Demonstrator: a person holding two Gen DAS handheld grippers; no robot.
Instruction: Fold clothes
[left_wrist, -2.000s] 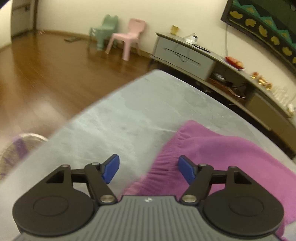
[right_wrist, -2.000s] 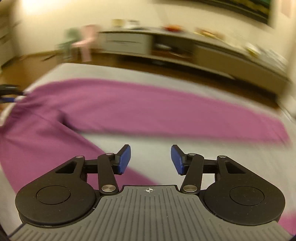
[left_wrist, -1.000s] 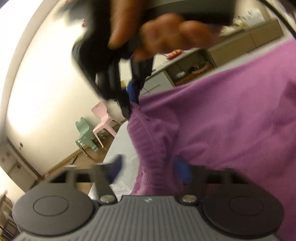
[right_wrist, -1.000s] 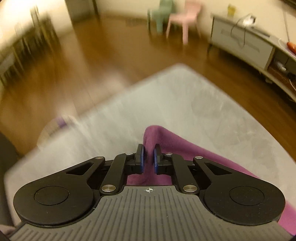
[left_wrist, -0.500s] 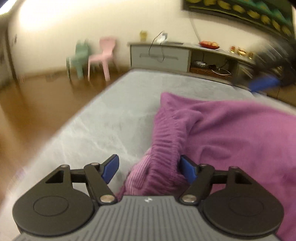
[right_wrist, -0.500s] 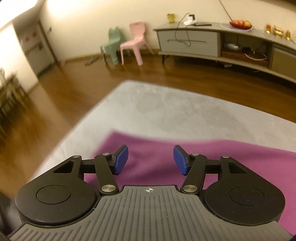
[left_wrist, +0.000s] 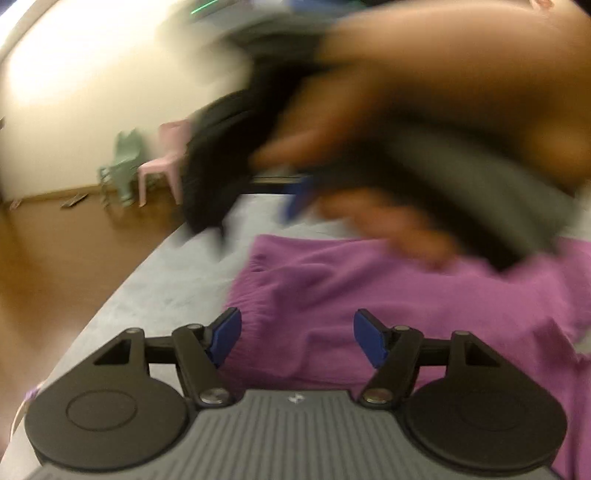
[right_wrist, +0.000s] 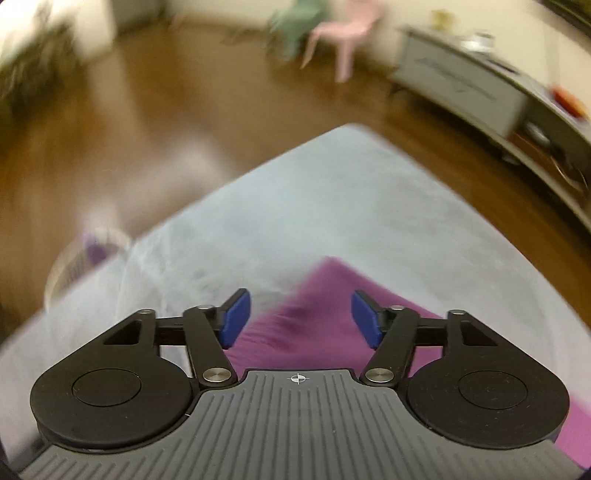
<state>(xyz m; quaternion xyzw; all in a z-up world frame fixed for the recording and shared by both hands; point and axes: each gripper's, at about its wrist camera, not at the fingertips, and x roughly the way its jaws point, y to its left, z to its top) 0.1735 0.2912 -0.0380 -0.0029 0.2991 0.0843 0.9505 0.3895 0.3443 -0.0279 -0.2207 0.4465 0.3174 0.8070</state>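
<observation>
A purple knit garment (left_wrist: 388, 295) lies on the grey bed surface (left_wrist: 177, 288). My left gripper (left_wrist: 297, 338) is open just above the garment's near edge, nothing between its blue pads. Across the top of the left wrist view, blurred, a hand (left_wrist: 424, 122) holds the right gripper, whose blue pad (left_wrist: 299, 197) hovers above the garment's far edge. In the right wrist view my right gripper (right_wrist: 301, 319) is open over a corner of the purple garment (right_wrist: 314, 325), with grey bed (right_wrist: 332, 206) beyond it.
Brown wooden floor (right_wrist: 147, 122) surrounds the bed. A green chair (left_wrist: 123, 173) and a pink chair (right_wrist: 347, 33) stand by the far wall, beside a low grey cabinet (right_wrist: 461, 85). A round white basket (right_wrist: 85, 258) sits on the floor left of the bed.
The right gripper and hand have swung in front of the left camera, above the garment. The garment fold that lay between the left fingers now lies flatter beneath them. Both stay open.
</observation>
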